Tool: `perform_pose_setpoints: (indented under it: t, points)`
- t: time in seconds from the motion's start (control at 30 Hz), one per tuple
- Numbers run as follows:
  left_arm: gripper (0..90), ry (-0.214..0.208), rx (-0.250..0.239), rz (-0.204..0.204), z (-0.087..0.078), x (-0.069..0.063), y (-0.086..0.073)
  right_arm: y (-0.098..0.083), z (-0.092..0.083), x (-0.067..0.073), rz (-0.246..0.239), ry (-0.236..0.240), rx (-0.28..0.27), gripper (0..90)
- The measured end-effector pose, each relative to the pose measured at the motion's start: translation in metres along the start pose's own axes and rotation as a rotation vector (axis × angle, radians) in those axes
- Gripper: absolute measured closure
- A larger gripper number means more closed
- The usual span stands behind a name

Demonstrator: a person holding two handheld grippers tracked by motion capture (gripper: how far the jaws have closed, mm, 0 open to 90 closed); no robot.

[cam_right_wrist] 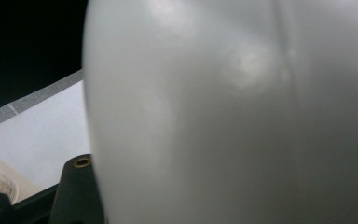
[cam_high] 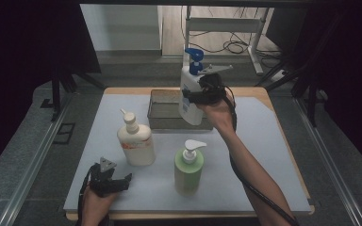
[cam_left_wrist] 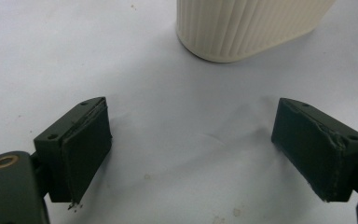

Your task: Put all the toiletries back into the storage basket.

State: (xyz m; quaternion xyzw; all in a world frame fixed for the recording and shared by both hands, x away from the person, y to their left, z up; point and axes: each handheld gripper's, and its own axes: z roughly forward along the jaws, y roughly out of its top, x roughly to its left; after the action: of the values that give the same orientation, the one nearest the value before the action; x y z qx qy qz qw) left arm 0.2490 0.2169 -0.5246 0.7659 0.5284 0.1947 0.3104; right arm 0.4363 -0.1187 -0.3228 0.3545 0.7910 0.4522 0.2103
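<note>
My right gripper (cam_high: 194, 96) is shut on a white bottle with a blue pump (cam_high: 190, 84). It holds the bottle upright over the right part of a metal tray (cam_high: 162, 113). In the right gripper view the bottle's white wall (cam_right_wrist: 233, 112) sits close against the camera, with one black finger (cam_right_wrist: 77, 186) at its left. My left gripper (cam_high: 121, 181) rests low near the table's front left corner. Its jaws stand open on bare mat (cam_left_wrist: 191, 149) with nothing between them. A cream ribbed bottle (cam_left_wrist: 247, 25) stands just beyond them.
The cream pump bottle (cam_high: 135, 141) stands left of centre and a green pump bottle (cam_high: 188, 167) stands in the middle front. A pale mat (cam_high: 273, 155) covers the wooden table. A white stand and cables (cam_high: 235, 33) lie beyond the far edge.
</note>
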Motion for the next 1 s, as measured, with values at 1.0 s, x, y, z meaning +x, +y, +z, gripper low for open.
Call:
perform_pose_setpoints:
  t: [1.0]
  points:
    - [11.5,0.000,0.003,0.003,0.000,0.000,0.000,0.023,0.052,-0.001,0.001,-0.035,-0.012,38.0]
